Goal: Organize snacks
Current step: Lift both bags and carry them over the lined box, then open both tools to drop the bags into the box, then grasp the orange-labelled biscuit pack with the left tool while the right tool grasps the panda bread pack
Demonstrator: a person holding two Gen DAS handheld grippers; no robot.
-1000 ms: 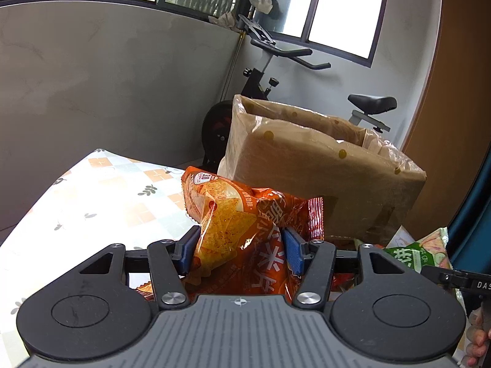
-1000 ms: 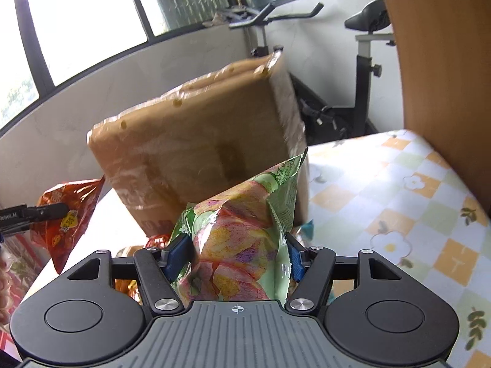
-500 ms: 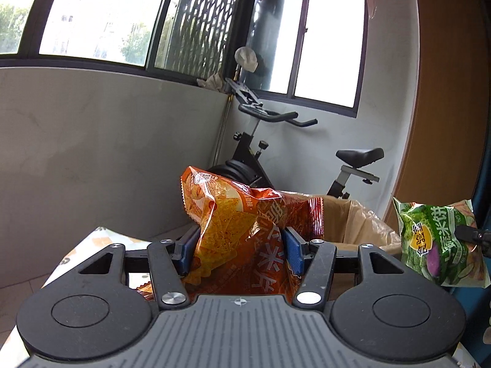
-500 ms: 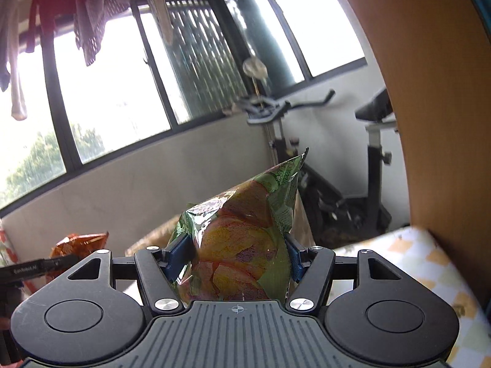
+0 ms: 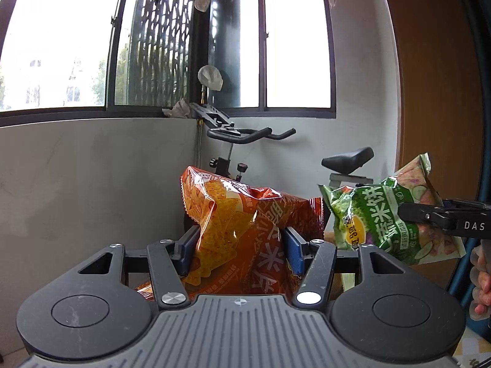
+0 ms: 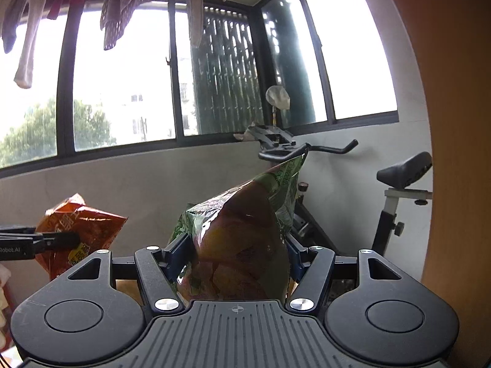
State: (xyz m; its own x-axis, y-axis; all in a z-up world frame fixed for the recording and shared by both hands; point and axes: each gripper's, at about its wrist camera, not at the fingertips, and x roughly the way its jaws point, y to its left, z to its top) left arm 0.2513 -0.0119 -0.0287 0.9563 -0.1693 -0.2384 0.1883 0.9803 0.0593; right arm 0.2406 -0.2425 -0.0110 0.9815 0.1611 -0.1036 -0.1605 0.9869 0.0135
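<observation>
The left claw pinches the orange chip bag between its blue pads, low in the centre of the left wrist view, the bag's crinkled top rising in front of the exercise bike. At the right edge of that frame we see the green snack bag clamped by the other tool, with fingers of the person's hand at the lower right. No surface or box shows here.

In the right wrist view the right claw squeezes the green snack bag at centre frame, its corner pointing up toward the bike's handlebar. The orange chip bag hangs at the left edge.

We judge both bags are mid-carry: we should keep the grips steady, avoid crushing the contents, and keep the bags apart until a container is in sight.
</observation>
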